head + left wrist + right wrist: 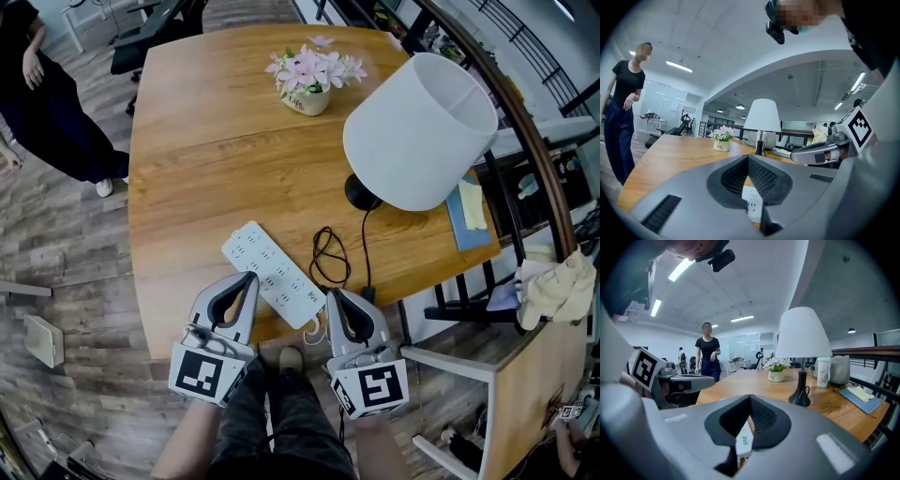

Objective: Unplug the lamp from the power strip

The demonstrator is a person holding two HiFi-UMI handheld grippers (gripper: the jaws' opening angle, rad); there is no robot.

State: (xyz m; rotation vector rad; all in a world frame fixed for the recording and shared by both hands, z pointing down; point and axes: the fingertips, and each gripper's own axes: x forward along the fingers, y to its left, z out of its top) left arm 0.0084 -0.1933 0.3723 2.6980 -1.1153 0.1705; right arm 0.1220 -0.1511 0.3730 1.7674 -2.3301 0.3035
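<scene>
Both grippers are down at the near table (187, 178) edge. Left gripper (250, 276) has its jaws pinched together on nothing, tip right against the strip (272, 272). Right gripper (333, 293) is closed and empty too, just beside the strip's right end. Lamp (422, 131) stands further back on the right. Its black cord (328, 255) loops near the strip and runs to the edge by the right gripper.
</scene>
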